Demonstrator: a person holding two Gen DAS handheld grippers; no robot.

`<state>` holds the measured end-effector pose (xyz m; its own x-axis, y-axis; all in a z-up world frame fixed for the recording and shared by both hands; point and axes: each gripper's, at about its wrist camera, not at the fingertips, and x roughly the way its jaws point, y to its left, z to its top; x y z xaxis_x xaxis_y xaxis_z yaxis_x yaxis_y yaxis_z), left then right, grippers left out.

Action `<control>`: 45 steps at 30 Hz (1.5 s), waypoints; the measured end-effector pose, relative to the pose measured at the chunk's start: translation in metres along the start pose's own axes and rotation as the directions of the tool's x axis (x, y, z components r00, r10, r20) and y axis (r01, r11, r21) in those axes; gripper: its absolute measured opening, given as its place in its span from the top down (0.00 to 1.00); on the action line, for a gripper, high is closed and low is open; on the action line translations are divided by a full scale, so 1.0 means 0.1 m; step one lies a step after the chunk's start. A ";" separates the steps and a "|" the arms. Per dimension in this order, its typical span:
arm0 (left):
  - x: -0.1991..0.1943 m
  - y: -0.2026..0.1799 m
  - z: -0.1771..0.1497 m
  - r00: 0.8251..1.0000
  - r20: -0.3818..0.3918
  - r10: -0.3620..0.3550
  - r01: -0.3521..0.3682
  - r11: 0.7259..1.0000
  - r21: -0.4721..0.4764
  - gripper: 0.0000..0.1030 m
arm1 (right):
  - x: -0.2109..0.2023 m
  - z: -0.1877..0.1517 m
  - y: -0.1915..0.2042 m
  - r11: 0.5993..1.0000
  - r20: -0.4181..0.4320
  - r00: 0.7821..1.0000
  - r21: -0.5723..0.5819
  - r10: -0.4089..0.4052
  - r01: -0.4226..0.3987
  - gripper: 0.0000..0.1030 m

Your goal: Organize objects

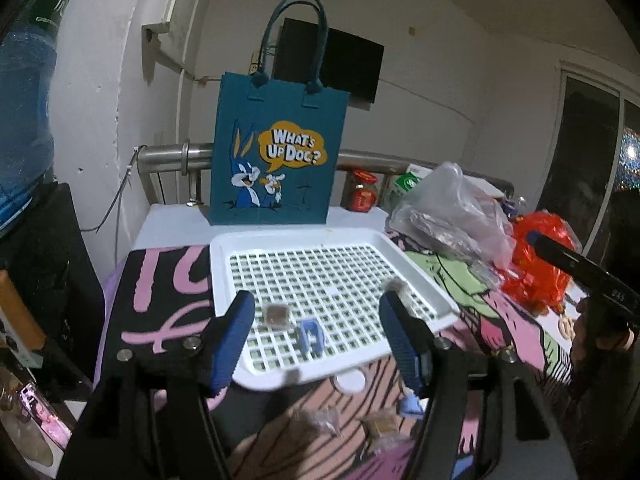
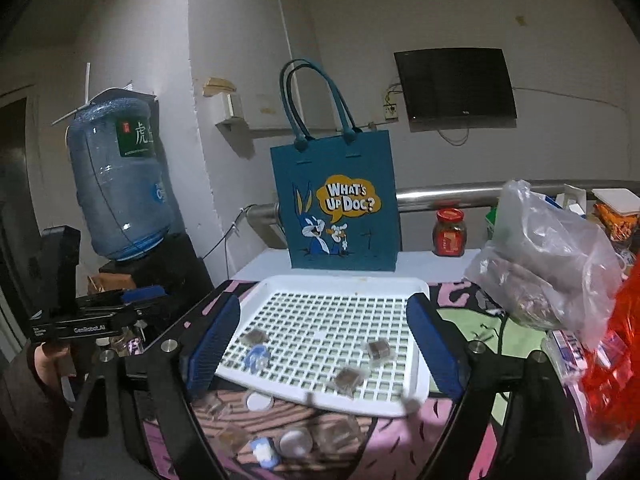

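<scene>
A white slotted tray (image 1: 224,276) (image 2: 416,288) lies on the patterned cloth. On it sit a brown wrapped candy (image 1: 277,315) (image 2: 254,337), a small blue clip (image 1: 310,337) (image 2: 256,357) and two more wrapped candies (image 2: 378,349) (image 2: 347,378). Several loose candies (image 1: 320,420) (image 2: 338,432), a white cap (image 2: 256,401) and another blue clip (image 1: 412,405) (image 2: 265,453) lie on the cloth in front of the tray. My left gripper (image 1: 316,300) is open and empty above the tray's near edge. My right gripper (image 2: 324,304) is open and empty over the tray.
A teal tote bag (image 1: 276,152) (image 2: 336,208) stands behind the tray. Clear plastic bags (image 1: 452,216) (image 2: 540,256) and a red bag (image 1: 540,268) (image 2: 616,368) lie at the right. A red jar (image 2: 450,233) and a water jug (image 2: 120,184) stand nearby.
</scene>
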<state>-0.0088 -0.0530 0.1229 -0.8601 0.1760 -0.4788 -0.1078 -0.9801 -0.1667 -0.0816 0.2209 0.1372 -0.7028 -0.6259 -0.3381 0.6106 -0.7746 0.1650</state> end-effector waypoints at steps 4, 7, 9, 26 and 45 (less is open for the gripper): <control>0.02 -0.02 -0.20 0.999 -0.043 0.002 -0.002 1.000 -0.004 0.38 | -0.03 -0.19 0.00 1.000 -0.038 0.999 -0.020 -0.010 0.009 0.17; 0.05 -0.03 -0.33 0.998 -0.068 0.015 -0.015 1.000 0.000 0.38 | 0.00 -0.34 -0.02 1.000 -0.081 0.997 -0.012 -0.012 0.011 0.17; 0.08 -0.04 -0.41 0.996 -0.087 0.022 -0.022 1.000 0.003 0.38 | 0.05 -0.42 -0.05 1.000 -0.105 0.994 0.000 -0.019 0.019 0.17; 0.30 -0.19 -0.78 0.985 -0.170 0.033 -0.025 0.999 0.048 0.38 | 0.26 -0.75 -0.02 0.998 -0.166 0.985 -0.056 -0.037 0.028 0.17; 0.60 -0.15 -0.92 0.958 -0.280 0.068 -0.061 0.998 0.033 0.38 | 0.87 -1.06 -0.10 0.989 -0.387 0.916 -0.137 -0.103 0.053 0.17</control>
<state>-0.0130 -0.0192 0.0179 -0.6914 0.1281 -0.7110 -0.0716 -0.9915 -0.1090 -0.1101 0.1839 0.0079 -0.5655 -0.4589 -0.6853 0.6167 -0.7870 0.0181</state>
